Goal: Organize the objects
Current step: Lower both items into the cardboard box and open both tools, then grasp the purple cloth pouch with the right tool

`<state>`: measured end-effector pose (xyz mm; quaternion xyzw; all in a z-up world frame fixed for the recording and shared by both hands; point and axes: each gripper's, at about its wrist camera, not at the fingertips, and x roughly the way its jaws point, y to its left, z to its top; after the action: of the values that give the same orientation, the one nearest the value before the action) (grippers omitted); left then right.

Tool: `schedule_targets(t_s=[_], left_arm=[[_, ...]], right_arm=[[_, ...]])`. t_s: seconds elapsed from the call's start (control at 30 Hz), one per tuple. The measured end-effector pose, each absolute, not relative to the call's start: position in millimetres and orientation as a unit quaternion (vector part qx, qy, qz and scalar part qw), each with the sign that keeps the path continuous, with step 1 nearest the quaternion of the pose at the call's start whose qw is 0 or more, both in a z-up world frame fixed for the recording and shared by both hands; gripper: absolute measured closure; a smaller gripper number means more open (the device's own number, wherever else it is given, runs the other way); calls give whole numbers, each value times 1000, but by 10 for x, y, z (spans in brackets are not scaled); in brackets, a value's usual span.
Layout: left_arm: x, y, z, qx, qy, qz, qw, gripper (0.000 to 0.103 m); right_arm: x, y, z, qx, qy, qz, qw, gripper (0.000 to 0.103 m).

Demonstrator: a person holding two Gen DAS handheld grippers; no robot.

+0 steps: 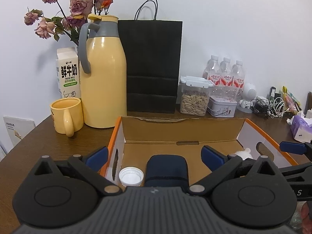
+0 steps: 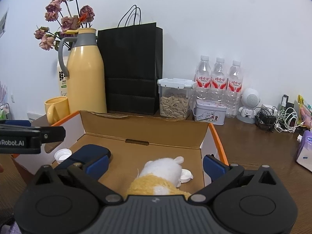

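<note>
brown bench (image 1: 58, 142) under a white wall carries the open cardboard box (image 2: 144, 134). both the left gripper (image 1: 154, 157) and the right gripper (image 2: 155, 163) hang released, jaws wide, grasping nothing. inside the box lie a dark blue case (image 1: 166, 167), a white cap (image 1: 131, 176) at its 9 o'clock, and a plush toy (image 2: 163, 170). it seems a placing step has ended; the next move calls for choosing another loose thing. the toy's lower part is hidden behind the right gripper.
</note>
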<state>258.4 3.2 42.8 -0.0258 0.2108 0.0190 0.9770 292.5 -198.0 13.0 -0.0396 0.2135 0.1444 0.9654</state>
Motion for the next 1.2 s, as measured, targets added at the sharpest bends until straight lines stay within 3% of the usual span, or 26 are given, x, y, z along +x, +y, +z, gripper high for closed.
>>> schedule_targets(t_s=[0.43,1.2], left_arm=[[2181,43,743,-21,179,29,983,0],[1142,373,714,-17,214,54,975,0]], right_arm=[[2502,-2060,494,-45,170,154,972,0],[1424,-2165,310,-29,226,188,956,0]])
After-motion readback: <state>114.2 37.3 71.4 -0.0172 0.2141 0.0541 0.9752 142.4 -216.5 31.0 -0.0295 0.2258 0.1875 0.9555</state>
